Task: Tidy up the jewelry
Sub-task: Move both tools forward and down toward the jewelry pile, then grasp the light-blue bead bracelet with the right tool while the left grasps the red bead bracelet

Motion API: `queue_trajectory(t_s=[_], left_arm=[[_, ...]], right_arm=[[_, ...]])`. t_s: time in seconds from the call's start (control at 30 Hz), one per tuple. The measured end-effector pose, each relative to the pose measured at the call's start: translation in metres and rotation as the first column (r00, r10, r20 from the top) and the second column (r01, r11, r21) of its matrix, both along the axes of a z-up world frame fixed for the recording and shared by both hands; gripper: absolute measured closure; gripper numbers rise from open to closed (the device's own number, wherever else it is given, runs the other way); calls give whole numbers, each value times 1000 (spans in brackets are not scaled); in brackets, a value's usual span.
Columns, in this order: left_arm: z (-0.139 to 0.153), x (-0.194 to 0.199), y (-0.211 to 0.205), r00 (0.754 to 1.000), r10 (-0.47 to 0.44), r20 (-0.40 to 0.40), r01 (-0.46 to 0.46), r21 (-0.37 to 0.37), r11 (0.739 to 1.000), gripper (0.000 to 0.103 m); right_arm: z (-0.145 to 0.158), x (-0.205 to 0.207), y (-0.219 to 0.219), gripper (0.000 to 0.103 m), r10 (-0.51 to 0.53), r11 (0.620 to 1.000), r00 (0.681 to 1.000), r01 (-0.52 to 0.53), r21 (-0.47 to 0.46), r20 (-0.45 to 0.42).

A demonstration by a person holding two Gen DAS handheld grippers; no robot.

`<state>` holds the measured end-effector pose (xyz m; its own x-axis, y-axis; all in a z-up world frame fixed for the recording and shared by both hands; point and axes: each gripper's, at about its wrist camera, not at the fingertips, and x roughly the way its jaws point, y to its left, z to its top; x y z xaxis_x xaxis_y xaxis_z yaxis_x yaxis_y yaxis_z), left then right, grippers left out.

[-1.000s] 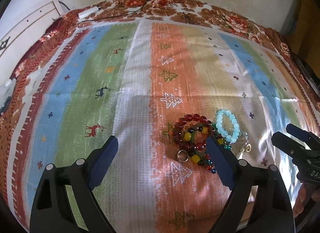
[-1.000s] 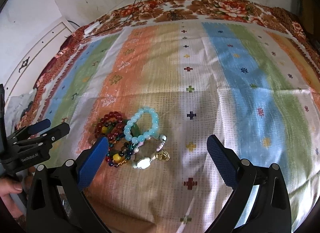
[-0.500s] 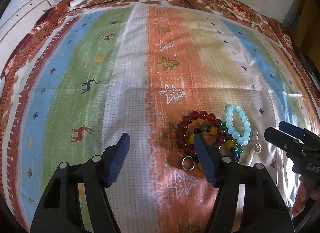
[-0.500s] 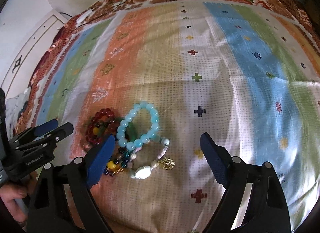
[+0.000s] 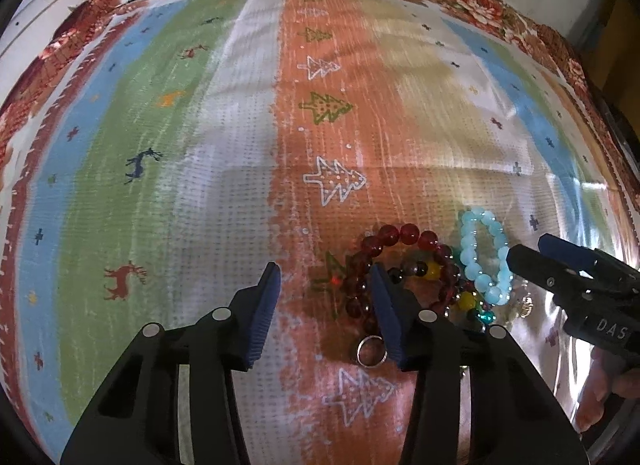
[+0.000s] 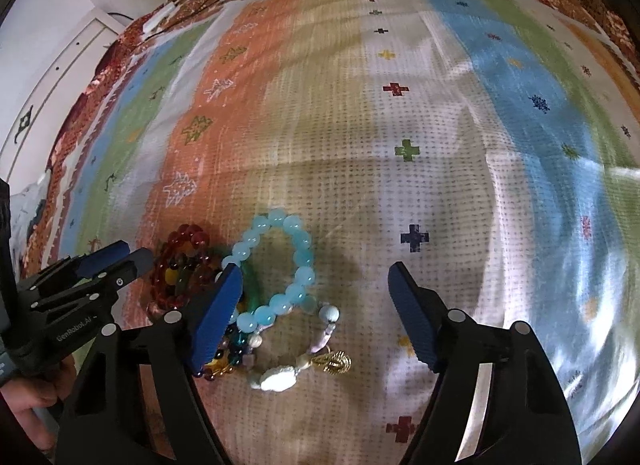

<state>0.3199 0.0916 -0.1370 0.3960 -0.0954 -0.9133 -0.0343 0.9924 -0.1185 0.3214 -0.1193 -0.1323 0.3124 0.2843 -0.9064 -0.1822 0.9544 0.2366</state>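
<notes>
Both claws released, nothing held. Left claw (image 5: 326, 285) hovers low at the left edge of the jewelry pile, its right finger over the dark red bead bracelet (image 5: 400, 265). Right claw (image 6: 316, 297) straddles the light blue bead bracelet (image 6: 276, 269), jaws wide.

The pile sits on the striped bedspread (image 6: 440, 125), on the orange/cream stripes, close to both claws.

Likely step: pull one piece off the tangle. To do it well:
- right claw should take the blue bracelet on its far free arc, away from the overlap with the multicolour beads
- lift slowly and check nothing hooks along (the strands look interleaved)
- left claw can pin the red bracelet down while the blue one comes off

Count, as far as visible:
- 1 dark red bracelet
- 1 light blue bracelet
- 1 multicolour bead strand (image 6: 228, 361)
- 1 white pearl-like strand with gold charm (image 6: 338, 361)
- 1 silver ring (image 5: 372, 351)
</notes>
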Motion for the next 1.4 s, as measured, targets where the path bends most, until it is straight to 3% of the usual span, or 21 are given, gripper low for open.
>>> queue_trajectory(t_s=[0.33, 0.57, 0.87, 1.0, 1.17, 1.4], left_arm=[[-9, 11, -6, 999, -31, -18, 31, 5, 999, 59], [-15, 11, -13, 996, -86, -23, 87, 62, 994, 61], [-17, 12, -9, 996, -90, -22, 92, 74, 993, 66], [-17, 12, -4, 997, -78, -24, 80, 73, 994, 88], [-15, 14, 4, 997, -71, -34, 72, 25, 997, 90], [-3, 10, 10, 999, -39, -20, 39, -4, 999, 90]], right_arm=[[-10, 12, 1, 31, 7, 1000, 1000, -7, 3, -19], [-17, 17, 11, 32, 29, 998, 999, -31, -53, -40], [-21, 19, 0, 61, 2, 996, 999, -6, -87, -46], [-22, 18, -2, 69, 12, 995, 999, -16, -99, -39], [-22, 19, -13, 91, 1, 996, 999, -4, -93, -39], [-17, 15, -19, 91, 7, 998, 999, -9, -59, -46]])
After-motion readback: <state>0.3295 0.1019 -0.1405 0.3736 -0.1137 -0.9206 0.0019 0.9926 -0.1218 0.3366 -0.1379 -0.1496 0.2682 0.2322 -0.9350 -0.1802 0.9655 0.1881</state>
